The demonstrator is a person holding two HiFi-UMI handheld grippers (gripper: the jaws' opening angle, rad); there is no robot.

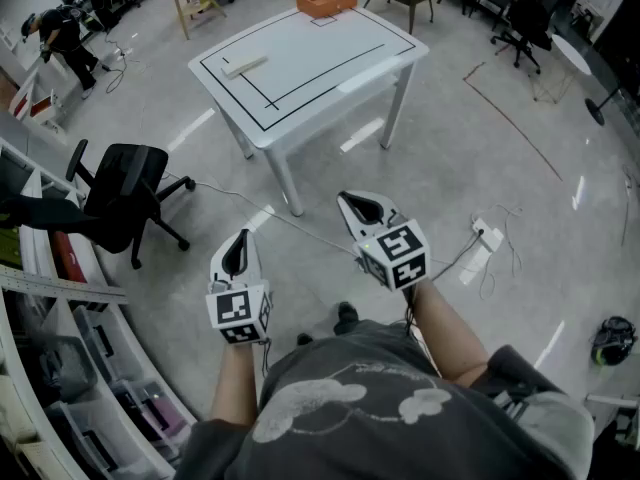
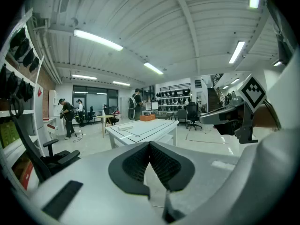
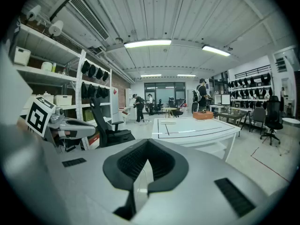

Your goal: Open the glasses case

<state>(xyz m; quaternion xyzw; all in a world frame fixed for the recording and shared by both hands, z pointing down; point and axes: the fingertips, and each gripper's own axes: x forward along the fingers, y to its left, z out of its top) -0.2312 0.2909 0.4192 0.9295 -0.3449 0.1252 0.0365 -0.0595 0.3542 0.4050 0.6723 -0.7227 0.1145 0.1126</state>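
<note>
Head view, looking steeply down: the task has not begun. A white table with black taped lines stands in the upper middle of the frame, well apart from the person. A pale, flat oblong near its left edge, probably the glasses case, lies closed and untouched. An orange tray sits at the far end. A black office chair is at the left, on a glossy grey floor. The left gripper and right gripper, both smooth grey plastic with black ribbed pads, are held low in the frame, over the floor.

Left gripper view: the left gripper has its jaws together at the tips, with nothing between them; the table and case sit small in the middle distance.

Right gripper view: the right gripper is closed too and empty; the case appears as a thin pale strip on the tabletop, right of centre.

Everything remains to be done: the approach, steadying the case, and lifting the lid.
</note>
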